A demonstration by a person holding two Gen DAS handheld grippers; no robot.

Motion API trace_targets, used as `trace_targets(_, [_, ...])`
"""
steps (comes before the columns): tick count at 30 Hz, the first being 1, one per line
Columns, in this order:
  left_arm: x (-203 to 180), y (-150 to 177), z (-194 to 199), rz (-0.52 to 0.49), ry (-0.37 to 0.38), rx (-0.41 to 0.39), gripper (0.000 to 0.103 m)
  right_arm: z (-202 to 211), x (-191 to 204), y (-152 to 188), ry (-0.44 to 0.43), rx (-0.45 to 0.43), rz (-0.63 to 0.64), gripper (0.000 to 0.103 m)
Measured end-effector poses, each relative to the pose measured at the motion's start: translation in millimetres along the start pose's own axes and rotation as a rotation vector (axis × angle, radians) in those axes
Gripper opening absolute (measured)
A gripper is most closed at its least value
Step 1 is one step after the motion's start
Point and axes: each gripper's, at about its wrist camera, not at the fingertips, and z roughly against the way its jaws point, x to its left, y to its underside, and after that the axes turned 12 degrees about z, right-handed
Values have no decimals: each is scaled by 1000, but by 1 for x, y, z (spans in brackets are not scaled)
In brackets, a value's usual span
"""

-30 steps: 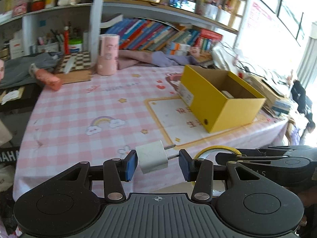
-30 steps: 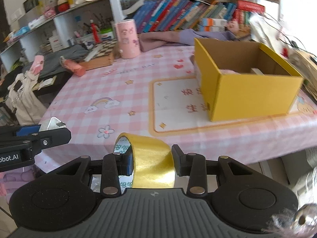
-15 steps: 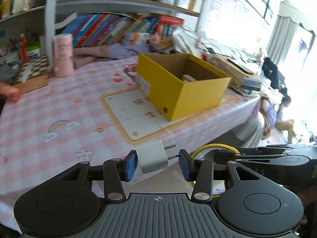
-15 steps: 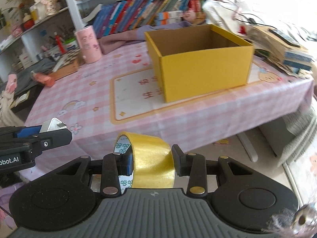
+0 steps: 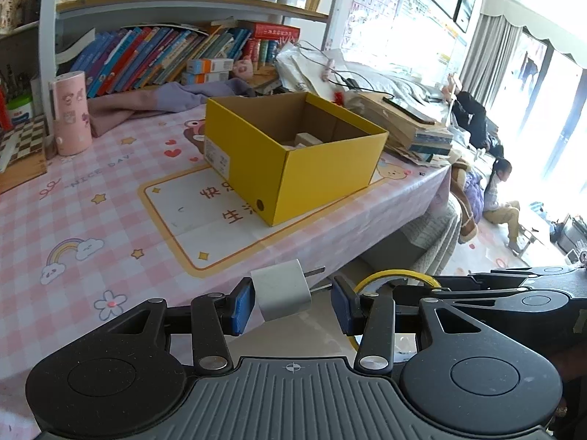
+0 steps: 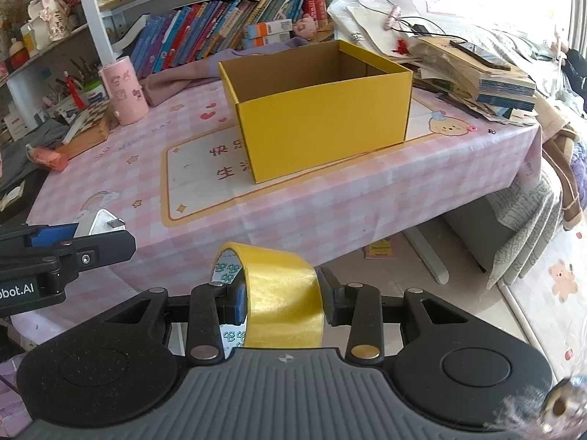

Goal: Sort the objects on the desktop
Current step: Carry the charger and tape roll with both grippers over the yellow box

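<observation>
the left gripper [image 5: 292, 306] grips one white charger plug [image 5: 281, 290], its two metal prongs pointing sideways to the right pad. the right gripper [image 6: 282, 302] is closed on one roll of yellow tape [image 6: 277, 302], the roll axis lying across the jaws. both are held in the air before the table [image 6: 110, 168]; one open yellow box [image 6: 319, 110] stands there. "nice day" is printed on the cloth, and "obot.ai" on the left gripper.

Left tongs [image 5: 291, 306] clamp a white plug [image 5: 282, 290]; right tongs [image 6: 281, 306], at their three o'clock, clamp a yellow tape roll [image 6: 282, 308].
</observation>
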Motion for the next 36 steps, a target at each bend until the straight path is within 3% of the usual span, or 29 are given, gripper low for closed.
trace_targets(26, [-36,-26,-38,-83,84,20,44,-14,-42,-16,48,-3,-39,35])
trace_targets(36, [-46,-48,-46,-106,92,-38,45,-27,-62,-40,47,-43,-55,35])
